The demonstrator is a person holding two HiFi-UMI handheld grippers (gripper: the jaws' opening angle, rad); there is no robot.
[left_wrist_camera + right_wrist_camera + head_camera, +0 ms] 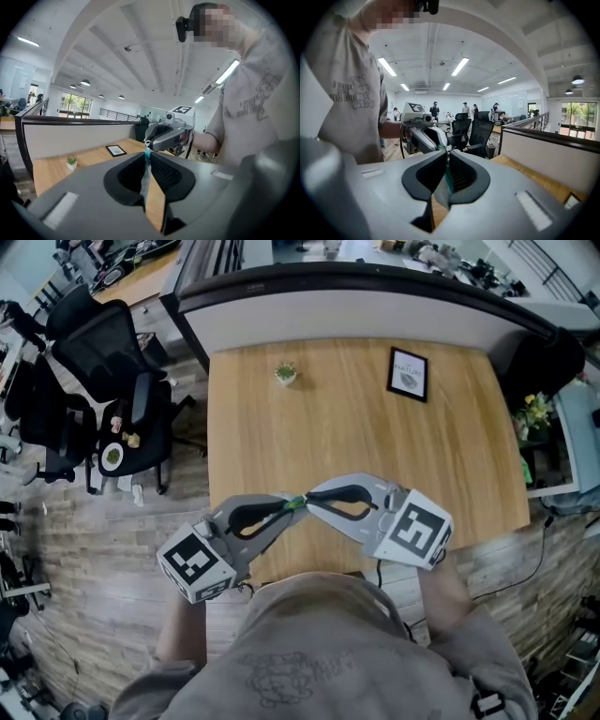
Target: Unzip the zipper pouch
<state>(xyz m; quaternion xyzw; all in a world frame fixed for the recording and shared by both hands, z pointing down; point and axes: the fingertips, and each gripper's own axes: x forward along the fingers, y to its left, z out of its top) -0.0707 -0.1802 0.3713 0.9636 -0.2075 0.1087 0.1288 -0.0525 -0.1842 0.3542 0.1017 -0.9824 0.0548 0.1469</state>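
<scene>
The zipper pouch (296, 502) hangs in the air between my two tools, over the six o'clock edge of the table (356, 427); I see it edge-on, a thin teal-and-grey strip, so how far the zip has run I cannot tell. The left gripper (284, 506) comes at it from eight o'clock with its jaws pressed together on the fabric (146, 161); the right gripper (312, 499) comes from three o'clock, jaws pinching the same strip (446, 180), the two tips almost touching. I judge this to be the start of the pull: one tool anchoring the cloth, the other probably on the slider, though the tab is too small to confirm. Next I need a firm hold on both sides and a straight draw apart along the zip line; a slip would lose the tab. Beyond, a small plant (286, 373) sits at twelve o'clock and a framed picture (408, 373) at one o'clock.
</scene>
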